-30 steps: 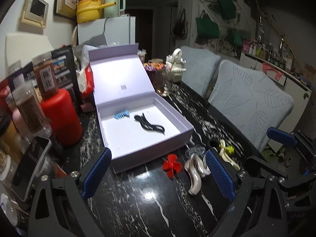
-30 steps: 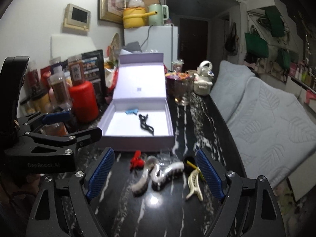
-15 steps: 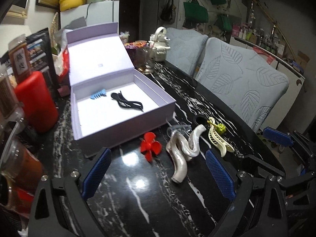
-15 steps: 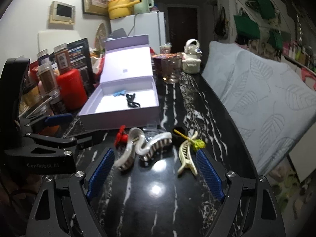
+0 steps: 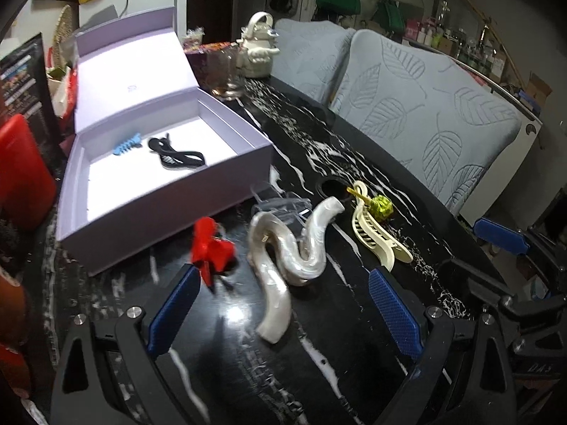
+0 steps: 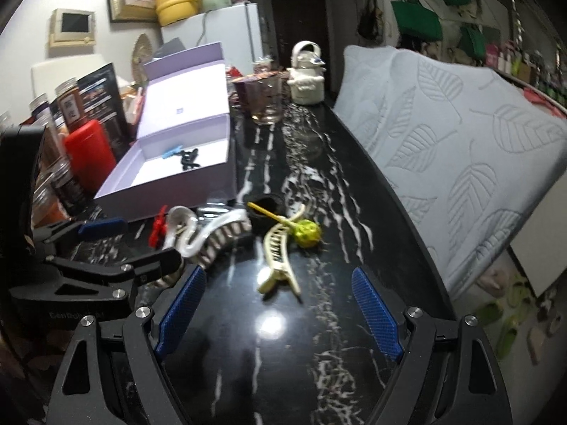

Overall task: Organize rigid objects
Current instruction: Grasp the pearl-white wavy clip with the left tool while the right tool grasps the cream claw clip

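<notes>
Box (image 5: 170,212) at 11 o'clock holds 2 clips. 4 clips wait on table (image 5: 319,354): red (image 5: 211,248), pearl (image 5: 290,251), cream (image 6: 280,251), clear (image 5: 280,205). Left gripper (image 5: 280,304) and right gripper (image 6: 278,306): jaws apart, empty.

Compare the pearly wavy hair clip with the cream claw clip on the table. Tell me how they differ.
The pearly wavy hair clip is a shiny white S-shaped curve; the cream claw clip is matte pale yellow and nearly straight, with visible teeth. The wavy clip looks longer and thicker; the claw clip is slimmer. The wavy clip lies nearer the red bow clip; the claw clip lies beside a green ball ornament. Both lie on the black marble table, outside the lavender box.
</notes>
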`<state>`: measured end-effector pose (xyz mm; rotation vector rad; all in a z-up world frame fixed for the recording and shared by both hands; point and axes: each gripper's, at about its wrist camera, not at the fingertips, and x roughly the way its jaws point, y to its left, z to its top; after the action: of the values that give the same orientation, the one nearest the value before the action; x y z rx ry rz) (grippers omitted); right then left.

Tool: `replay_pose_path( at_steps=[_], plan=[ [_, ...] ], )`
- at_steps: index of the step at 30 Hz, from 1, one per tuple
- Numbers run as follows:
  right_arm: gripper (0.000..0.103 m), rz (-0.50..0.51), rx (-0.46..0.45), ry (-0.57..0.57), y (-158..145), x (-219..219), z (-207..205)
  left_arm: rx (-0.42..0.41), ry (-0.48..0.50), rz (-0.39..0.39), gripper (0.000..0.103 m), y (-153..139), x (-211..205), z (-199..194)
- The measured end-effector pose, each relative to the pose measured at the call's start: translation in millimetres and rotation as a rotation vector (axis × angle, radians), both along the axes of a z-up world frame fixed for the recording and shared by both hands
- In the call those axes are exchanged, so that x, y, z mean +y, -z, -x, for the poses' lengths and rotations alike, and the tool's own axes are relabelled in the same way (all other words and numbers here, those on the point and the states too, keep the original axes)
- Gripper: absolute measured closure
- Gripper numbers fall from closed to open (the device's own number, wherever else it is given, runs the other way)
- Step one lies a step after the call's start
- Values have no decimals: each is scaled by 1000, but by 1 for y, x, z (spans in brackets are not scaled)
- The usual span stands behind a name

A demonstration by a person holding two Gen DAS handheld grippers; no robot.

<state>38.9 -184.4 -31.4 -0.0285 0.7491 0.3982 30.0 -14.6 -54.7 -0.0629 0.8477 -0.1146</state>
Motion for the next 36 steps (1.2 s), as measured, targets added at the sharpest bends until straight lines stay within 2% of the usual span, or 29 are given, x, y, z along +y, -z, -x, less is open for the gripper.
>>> replay_pose_path(
  at_steps=[2,6,9,16,19,22,23,32,36],
  plan=[
    [18,0,10,17,4,-6,-4,14,11,6,6,6,-4,-4],
    [19,3,31,44,12,-16,-11,40,21,-4,15,17,-12,-13],
    [19,-2,47,56,17,-22,-18,69,25,-4,18,26,-16,-20],
    [19,-21,79,47,25,-24,-31,92,24,1,23,33,-16,-32],
    [19,-25,89,37,27,-22,-37,103,23,6,27,34,-13,-39],
    [19,-32,101,25,29,-19,-42,116,25,11,39,38,-10,-44],
    [19,-38,107,21,30,-19,-44,108,28,0,46,37,-10,-44],
    [24,-57,154,-17,39,-7,-56,115,70,18,48,36,-8,-45],
    [28,-49,167,-34,42,0,-60,114,63,-1,48,32,-3,-36]
  ],
)
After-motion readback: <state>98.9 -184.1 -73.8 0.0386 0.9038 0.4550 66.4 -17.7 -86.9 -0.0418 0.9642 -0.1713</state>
